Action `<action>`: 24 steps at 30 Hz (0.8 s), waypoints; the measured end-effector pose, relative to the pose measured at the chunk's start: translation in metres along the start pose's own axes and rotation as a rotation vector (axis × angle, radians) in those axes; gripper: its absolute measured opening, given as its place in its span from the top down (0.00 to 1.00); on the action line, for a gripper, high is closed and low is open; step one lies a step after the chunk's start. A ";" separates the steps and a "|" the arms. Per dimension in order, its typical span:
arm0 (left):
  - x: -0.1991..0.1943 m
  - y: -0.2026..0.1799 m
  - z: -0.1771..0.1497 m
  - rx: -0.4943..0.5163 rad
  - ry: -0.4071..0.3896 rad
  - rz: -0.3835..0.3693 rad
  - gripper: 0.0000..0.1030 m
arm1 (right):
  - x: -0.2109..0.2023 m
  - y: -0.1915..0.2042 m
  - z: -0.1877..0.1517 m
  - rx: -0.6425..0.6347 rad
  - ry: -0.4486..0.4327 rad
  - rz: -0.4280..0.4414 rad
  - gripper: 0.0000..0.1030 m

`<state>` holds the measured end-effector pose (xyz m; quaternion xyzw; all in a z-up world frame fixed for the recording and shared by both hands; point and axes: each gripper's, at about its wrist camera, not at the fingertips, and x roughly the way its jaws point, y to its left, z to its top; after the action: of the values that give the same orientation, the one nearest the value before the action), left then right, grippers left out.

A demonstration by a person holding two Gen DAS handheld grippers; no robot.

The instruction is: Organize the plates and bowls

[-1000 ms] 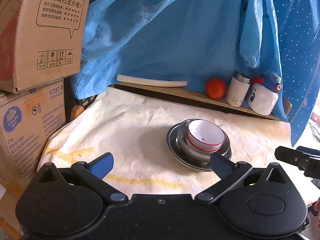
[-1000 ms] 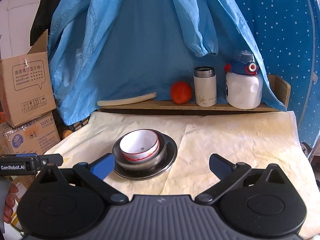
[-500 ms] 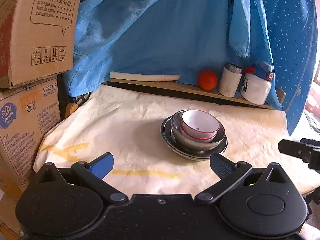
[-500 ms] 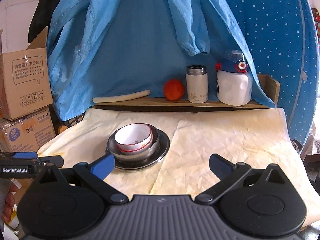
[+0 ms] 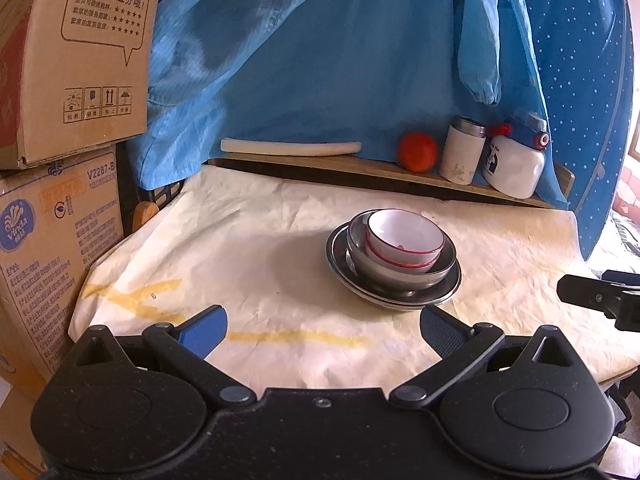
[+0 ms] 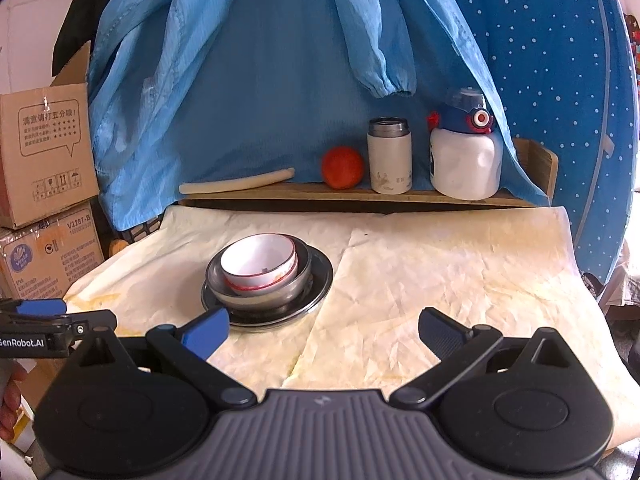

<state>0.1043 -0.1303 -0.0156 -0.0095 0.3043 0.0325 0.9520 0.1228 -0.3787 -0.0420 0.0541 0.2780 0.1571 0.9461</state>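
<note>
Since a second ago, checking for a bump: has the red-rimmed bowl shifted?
No. The red-rimmed bowl sits in the steel bowl as before, and the steel plate still nearly touches the same crease in the table cover.

Shiny metal plate (image 5: 394,294), seemingly glazed bowl (image 5: 404,236).

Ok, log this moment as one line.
left gripper: open, empty | right gripper: open, empty | white bowl in steel bowl on plate
</note>
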 end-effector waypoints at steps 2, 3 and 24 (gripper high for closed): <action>0.001 -0.001 0.000 0.003 0.004 0.000 0.01 | 0.001 0.000 -0.001 0.000 0.005 -0.001 0.00; 0.002 -0.001 -0.001 0.004 0.006 0.000 0.01 | 0.002 -0.001 -0.002 0.002 0.007 -0.002 0.00; 0.005 -0.004 -0.006 0.024 0.022 -0.011 0.01 | 0.006 -0.001 -0.008 0.007 0.034 -0.008 0.00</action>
<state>0.1054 -0.1344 -0.0238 -0.0003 0.3150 0.0233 0.9488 0.1238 -0.3776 -0.0519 0.0535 0.2949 0.1533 0.9416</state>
